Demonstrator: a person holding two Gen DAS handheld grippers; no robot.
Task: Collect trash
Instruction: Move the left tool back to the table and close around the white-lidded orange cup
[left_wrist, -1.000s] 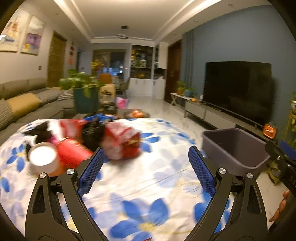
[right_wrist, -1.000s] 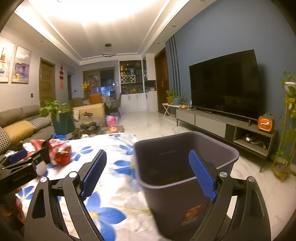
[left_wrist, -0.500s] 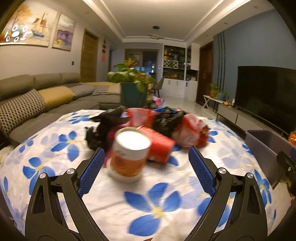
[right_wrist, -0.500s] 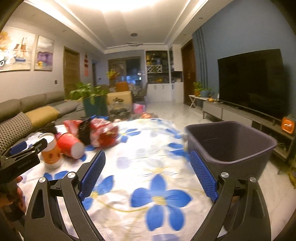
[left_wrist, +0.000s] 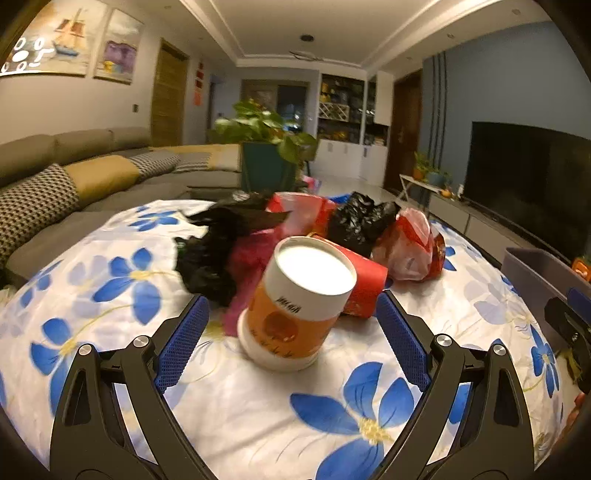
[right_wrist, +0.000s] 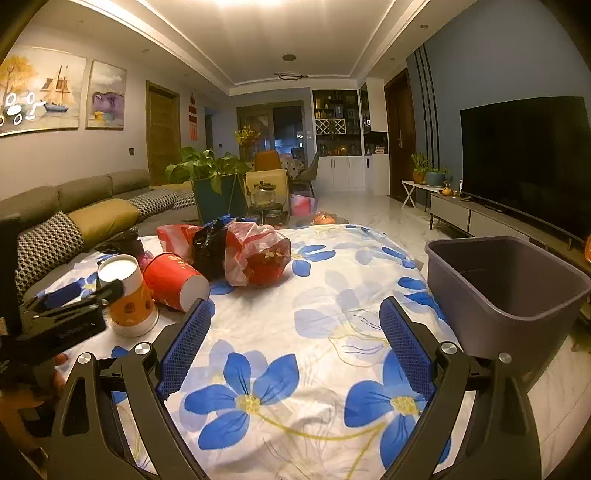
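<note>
An orange-and-white paper canister (left_wrist: 297, 306) stands tilted on the flowered tablecloth (left_wrist: 258, 402), just ahead of and between the blue pads of my open left gripper (left_wrist: 291, 339). Behind it lie a red paper cup (left_wrist: 364, 286), black plastic bags (left_wrist: 212, 254), a pink wrapper and a red-and-clear plastic bag (left_wrist: 412, 247). In the right wrist view the same canister (right_wrist: 127, 295), red cup (right_wrist: 173, 282) and red bag (right_wrist: 258, 254) sit at the left. My right gripper (right_wrist: 295, 343) is open over bare cloth. The grey bin (right_wrist: 506, 291) stands at the table's right edge.
A sofa with cushions (left_wrist: 74, 177) runs along the left. A potted plant (left_wrist: 266, 155) stands behind the pile. The TV (right_wrist: 528, 162) and its low cabinet line the right wall. A hand under the left gripper shows at the lower left of the right wrist view.
My left gripper has swung left and closed in on the canister, which now sits between its pads. The right gripper has turned away from the bin toward the table's middle.
</note>
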